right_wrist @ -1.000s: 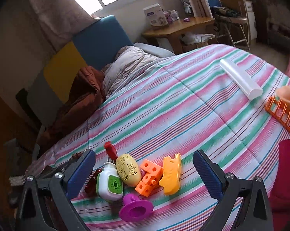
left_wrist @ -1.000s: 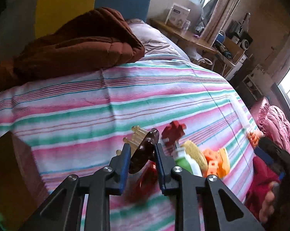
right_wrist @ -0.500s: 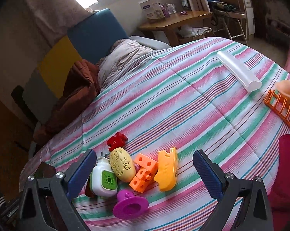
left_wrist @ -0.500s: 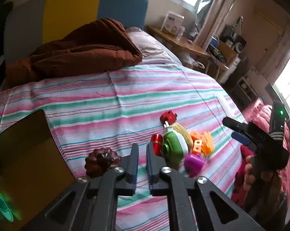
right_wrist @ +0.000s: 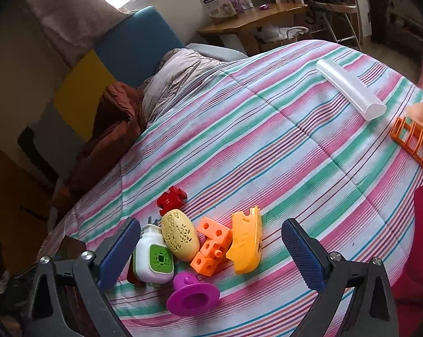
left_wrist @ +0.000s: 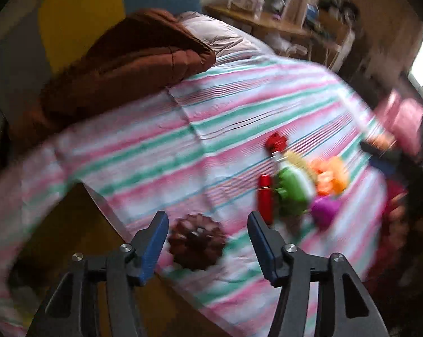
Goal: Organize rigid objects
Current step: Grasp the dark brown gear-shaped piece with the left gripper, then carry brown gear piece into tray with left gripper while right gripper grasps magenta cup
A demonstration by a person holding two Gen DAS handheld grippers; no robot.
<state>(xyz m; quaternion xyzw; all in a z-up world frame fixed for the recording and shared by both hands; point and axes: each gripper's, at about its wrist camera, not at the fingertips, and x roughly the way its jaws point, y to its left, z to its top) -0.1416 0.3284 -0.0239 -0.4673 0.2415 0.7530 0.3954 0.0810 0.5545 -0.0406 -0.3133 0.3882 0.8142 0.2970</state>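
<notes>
A brown ridged round object lies on the striped bedspread, just beyond my open, empty left gripper. To its right lies a cluster: a red cylinder, a green-and-white plug-in, a purple cup and a red piece. In the right wrist view my open, empty right gripper hovers over the same cluster: the plug-in, a yellow perforated egg, orange blocks, a yellow shoe-shaped piece, the purple cup and the red puzzle piece.
A brown box stands at the bed's near left edge. A brown jacket and grey quilt lie by the headboard. A white tube and an orange rack lie at the far right. A desk stands beyond.
My left gripper let go of the brown object, which now lies on the bedspread, then pulled back and opened wide. The right gripper drifted slightly closer to the cluster.
</notes>
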